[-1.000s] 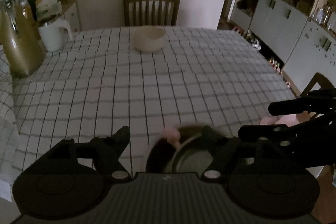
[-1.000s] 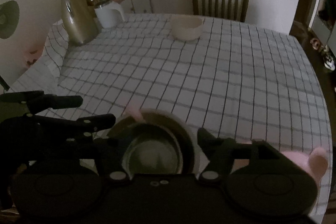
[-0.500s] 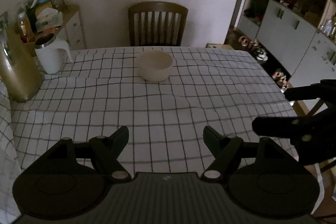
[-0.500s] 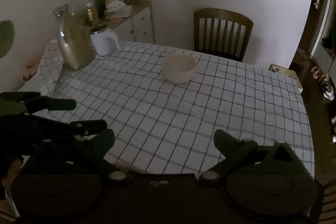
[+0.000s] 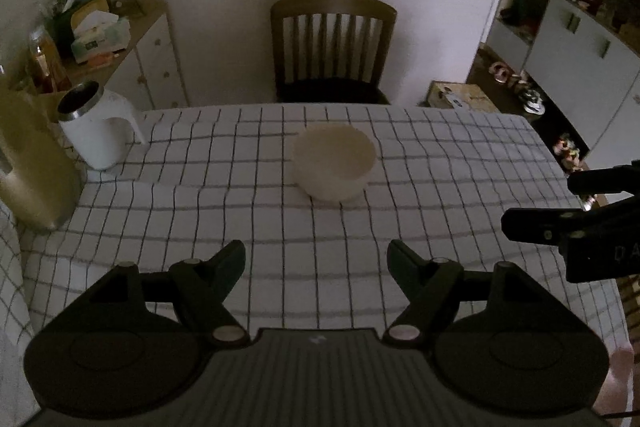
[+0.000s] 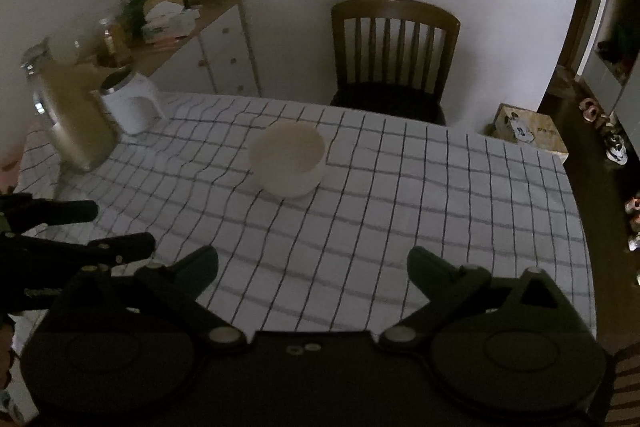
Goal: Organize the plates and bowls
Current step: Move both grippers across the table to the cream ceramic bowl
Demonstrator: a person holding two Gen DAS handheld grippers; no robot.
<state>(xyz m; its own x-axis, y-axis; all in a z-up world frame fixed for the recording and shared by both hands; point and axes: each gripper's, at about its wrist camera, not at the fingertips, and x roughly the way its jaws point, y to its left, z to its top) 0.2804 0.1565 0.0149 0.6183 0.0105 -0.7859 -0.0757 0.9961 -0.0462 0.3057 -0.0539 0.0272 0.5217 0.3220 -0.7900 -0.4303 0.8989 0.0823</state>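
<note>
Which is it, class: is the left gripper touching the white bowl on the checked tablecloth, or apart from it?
Apart. In the left wrist view, the open left gripper has several rows of bare checked tablecloth between its fingertips and the white bowl.

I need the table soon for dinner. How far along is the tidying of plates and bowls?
Done: nothing in these views shows a finished stack, so I cannot tell. In hand: nothing; the left hand-held gripper and the right hand-held gripper both stand open and empty above the checked tablecloth. Left: one white bowl sits alone near the chair, likely next.
</note>
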